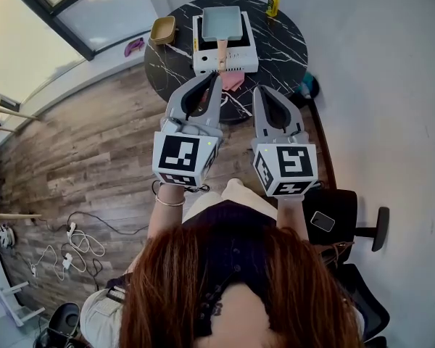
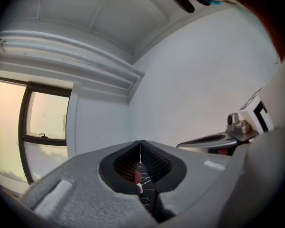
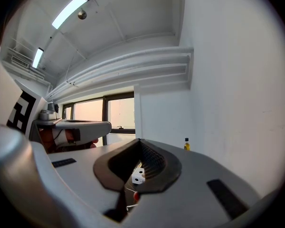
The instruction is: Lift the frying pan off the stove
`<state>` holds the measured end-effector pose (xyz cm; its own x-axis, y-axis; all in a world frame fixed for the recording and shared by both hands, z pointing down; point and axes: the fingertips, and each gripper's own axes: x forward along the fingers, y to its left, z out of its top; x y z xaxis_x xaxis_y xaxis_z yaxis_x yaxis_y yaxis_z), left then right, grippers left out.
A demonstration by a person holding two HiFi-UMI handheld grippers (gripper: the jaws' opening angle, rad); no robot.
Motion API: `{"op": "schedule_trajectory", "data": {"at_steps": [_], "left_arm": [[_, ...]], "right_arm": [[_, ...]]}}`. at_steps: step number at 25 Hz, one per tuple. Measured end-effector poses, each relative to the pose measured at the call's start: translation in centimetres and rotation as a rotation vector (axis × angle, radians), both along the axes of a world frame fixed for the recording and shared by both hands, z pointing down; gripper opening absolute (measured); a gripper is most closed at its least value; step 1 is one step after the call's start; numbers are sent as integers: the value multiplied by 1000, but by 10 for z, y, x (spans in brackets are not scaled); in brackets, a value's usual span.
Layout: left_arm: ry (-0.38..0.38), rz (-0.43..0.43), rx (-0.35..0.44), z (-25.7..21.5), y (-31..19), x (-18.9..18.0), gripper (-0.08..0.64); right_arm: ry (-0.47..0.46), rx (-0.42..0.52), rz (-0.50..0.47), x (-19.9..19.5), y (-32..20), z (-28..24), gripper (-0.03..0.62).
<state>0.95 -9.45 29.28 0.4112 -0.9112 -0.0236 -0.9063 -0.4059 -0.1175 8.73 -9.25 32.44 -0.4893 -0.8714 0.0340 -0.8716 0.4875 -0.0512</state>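
A pale blue square frying pan sits on a white portable stove on the round black marble table. Its wooden handle points toward me. My left gripper is shut and empty, its tips over the table's near edge just short of the stove's front. My right gripper is beside it, also shut and empty, slightly further back. In the left gripper view the gripper has its jaws meeting at the tip. Through the closed right gripper a bit of the stove shows.
A yellow bottle stands at the table's far right, a tan bowl at its left. A pink item lies in front of the stove. A black chair is at my right; cables lie on the wooden floor.
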Motion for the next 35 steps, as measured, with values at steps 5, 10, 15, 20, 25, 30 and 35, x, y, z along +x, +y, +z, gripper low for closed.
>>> {"op": "schedule_trajectory", "data": {"at_steps": [5, 10, 15, 20, 25, 30, 35], "left_arm": [[20, -20, -10, 3, -9, -5, 14], [34, -47, -19, 4, -20, -21, 14], [41, -55, -17, 3, -43, -37, 14], [33, -42, -18, 0, -71, -46, 14], [41, -24, -24, -4, -99, -49, 14], [46, -21, -40, 1, -122, -53, 14], [49, -22, -44, 5, -143, -58, 14]], "right_arm": [[-2, -1, 0, 2, -15, 1, 9], [15, -5, -9, -8, -29, 5, 11], [32, -7, -4, -19, -51, 8, 11], [9, -24, 13, -24, -78, 7, 10], [-21, -55, 2, -30, -103, 7, 15], [-20, -94, -5, -35, -128, 14, 21], [-7, -119, -21, -44, -150, 21, 37]]}}
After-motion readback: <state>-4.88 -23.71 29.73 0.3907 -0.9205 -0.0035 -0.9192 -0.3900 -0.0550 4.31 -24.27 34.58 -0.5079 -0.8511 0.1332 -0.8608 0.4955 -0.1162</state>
